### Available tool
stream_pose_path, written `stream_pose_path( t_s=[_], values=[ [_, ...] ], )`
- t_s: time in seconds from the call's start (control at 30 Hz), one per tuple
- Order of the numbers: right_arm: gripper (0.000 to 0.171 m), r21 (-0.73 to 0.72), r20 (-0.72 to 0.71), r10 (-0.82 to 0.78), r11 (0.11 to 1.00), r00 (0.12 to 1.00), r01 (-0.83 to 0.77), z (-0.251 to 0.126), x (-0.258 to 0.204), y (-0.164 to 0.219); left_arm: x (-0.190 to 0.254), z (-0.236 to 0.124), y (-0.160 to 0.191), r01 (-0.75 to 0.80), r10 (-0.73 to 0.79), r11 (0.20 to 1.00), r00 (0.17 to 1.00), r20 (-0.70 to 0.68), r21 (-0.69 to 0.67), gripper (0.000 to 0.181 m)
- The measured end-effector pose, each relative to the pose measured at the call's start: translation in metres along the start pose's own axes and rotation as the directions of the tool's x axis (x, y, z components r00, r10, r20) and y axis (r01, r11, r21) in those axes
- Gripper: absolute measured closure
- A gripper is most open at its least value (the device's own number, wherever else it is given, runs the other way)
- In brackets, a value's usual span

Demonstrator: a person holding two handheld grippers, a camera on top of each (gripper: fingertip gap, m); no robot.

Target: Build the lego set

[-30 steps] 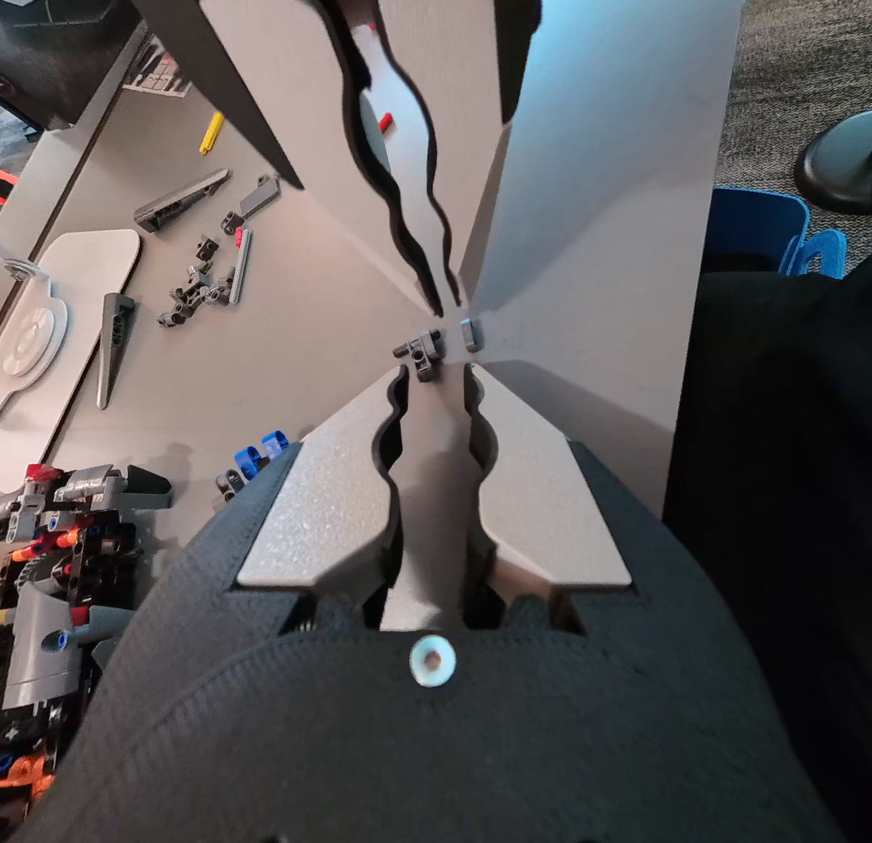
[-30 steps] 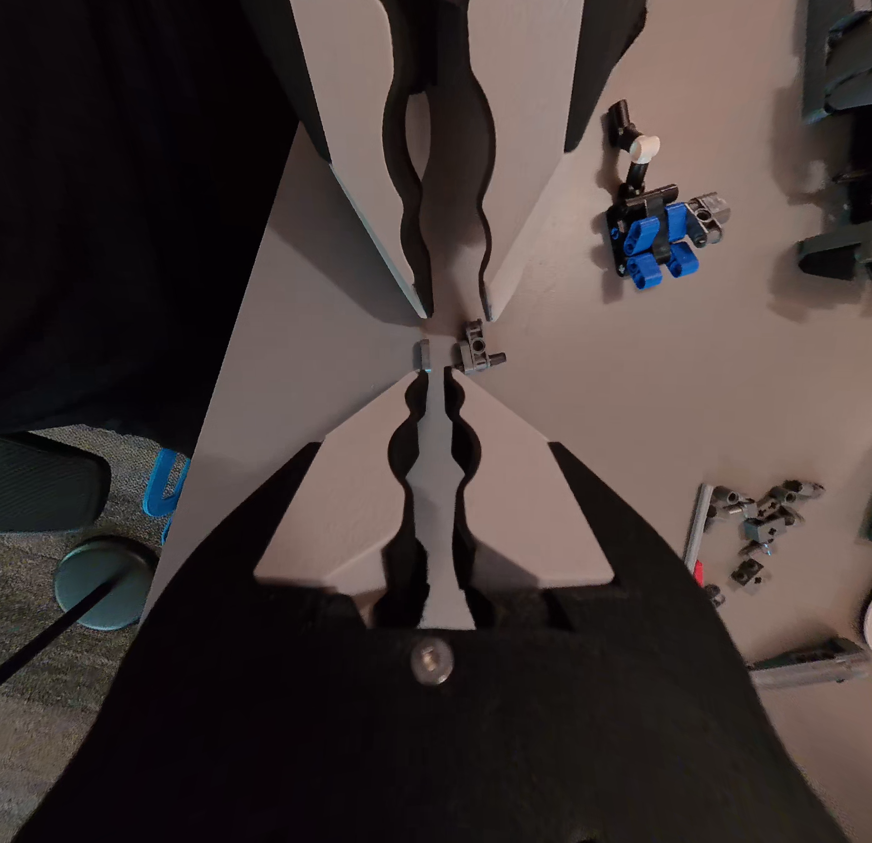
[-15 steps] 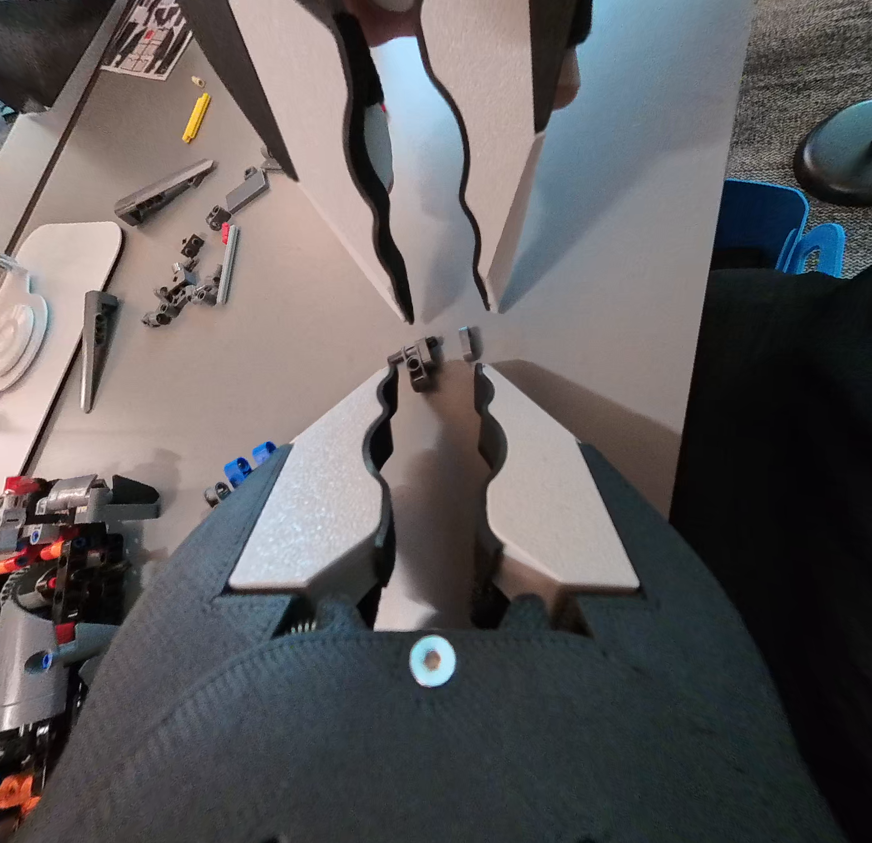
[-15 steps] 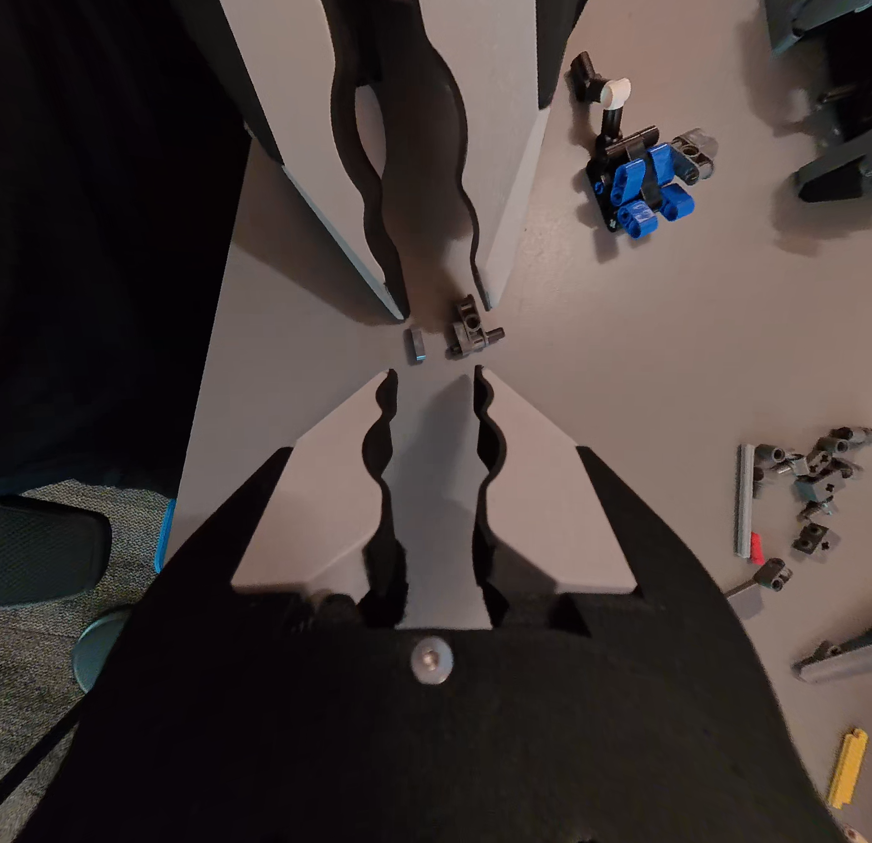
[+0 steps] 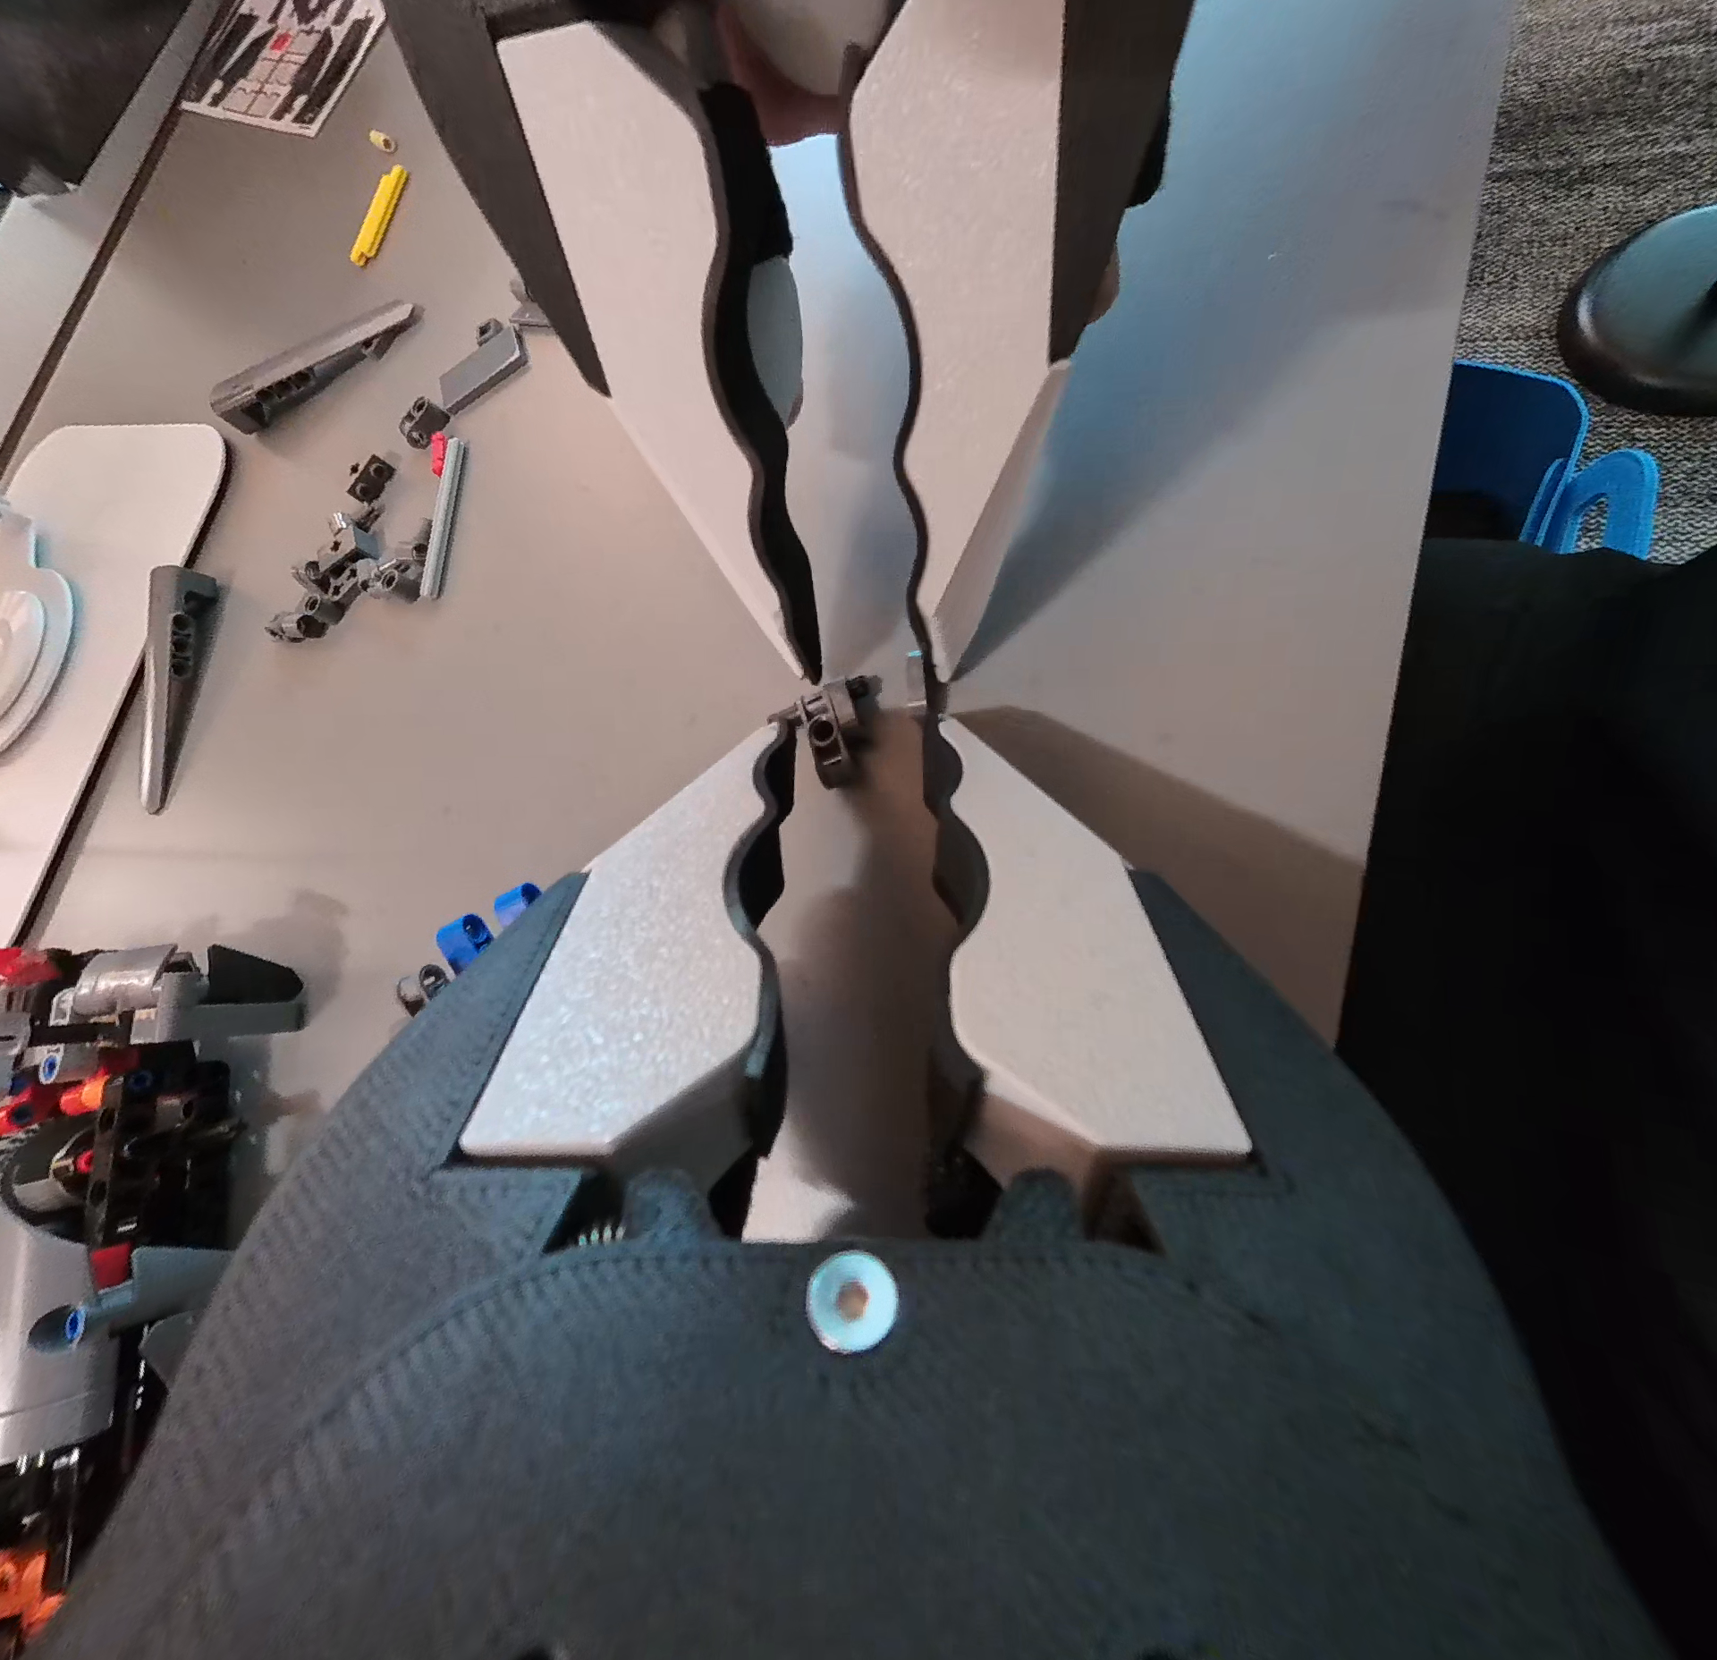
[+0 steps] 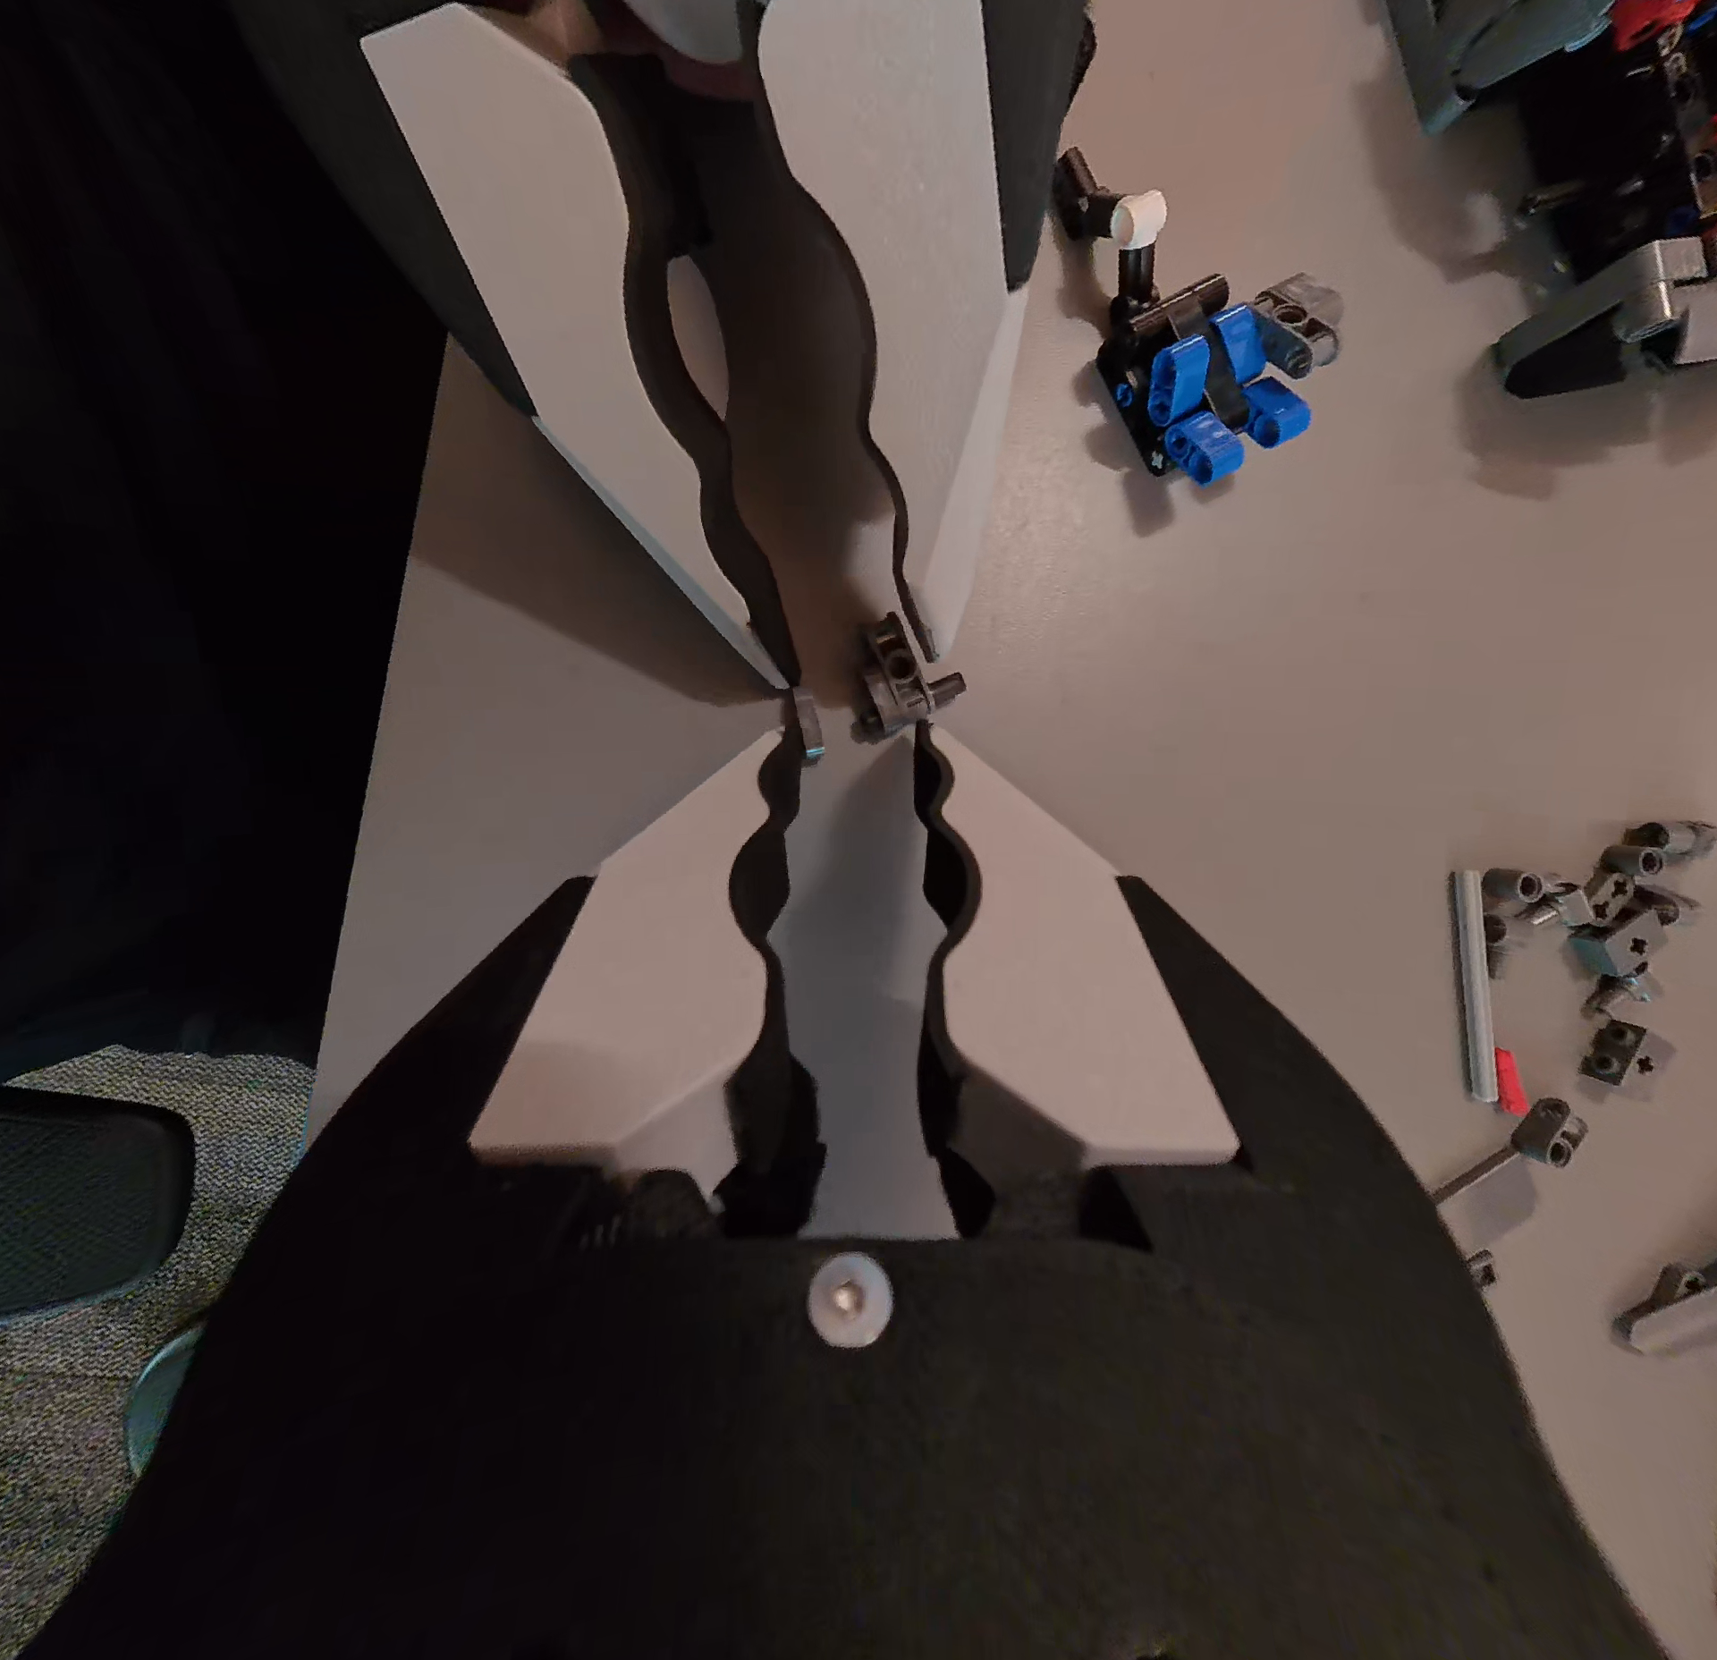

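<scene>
Both grippers met tip to tip over the dark grey connector piece (image 5: 830, 726) near the table (image 5: 576, 705) edge. The left gripper (image 5: 850, 733) had its jaws partly open, holding nothing, the connector just inside its left fingertip. The right gripper (image 6: 855, 742) was equally open and empty, with the small grey piece (image 6: 806, 726) touching its left fingertip, just beside the connector. Neither looked nearer, honestly.

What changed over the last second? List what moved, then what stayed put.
Both grippers, left and right, backed apart with jaws widening, then closed in again tip to tip. Nothing was gripped. The dark grey pinned connector piece and the small grey flat piece stayed loose on the table.
</scene>
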State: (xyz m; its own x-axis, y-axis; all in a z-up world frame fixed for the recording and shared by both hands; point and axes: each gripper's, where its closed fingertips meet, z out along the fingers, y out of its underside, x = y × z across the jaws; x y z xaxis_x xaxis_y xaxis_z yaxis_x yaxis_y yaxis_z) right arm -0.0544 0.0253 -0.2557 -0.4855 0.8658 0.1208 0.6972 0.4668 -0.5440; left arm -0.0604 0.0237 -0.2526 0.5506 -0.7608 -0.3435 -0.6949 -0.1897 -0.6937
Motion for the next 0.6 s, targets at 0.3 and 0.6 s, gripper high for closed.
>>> stream_pose_path(
  t_s=[0.3, 0.6],
  values=[
    [0.152, 0.009, -0.011, 0.01, 1.0, 1.0, -0.01, -0.0003, 0.0038, 0.0012, 0.0005, 0.0001, -0.0003, -0.002, 0.002, 1.0, 1.0, -0.007, 0.001, 0.157],
    [0.154, 0.026, -0.02, 0.015, 1.0, 1.0, -0.015, 0.0011, 0.0045, -0.0009, -0.0016, 0.0011, 0.0008, 0.007, -0.007, 1.0, 1.0, 0.0, -0.009, 0.16]
  ],
)
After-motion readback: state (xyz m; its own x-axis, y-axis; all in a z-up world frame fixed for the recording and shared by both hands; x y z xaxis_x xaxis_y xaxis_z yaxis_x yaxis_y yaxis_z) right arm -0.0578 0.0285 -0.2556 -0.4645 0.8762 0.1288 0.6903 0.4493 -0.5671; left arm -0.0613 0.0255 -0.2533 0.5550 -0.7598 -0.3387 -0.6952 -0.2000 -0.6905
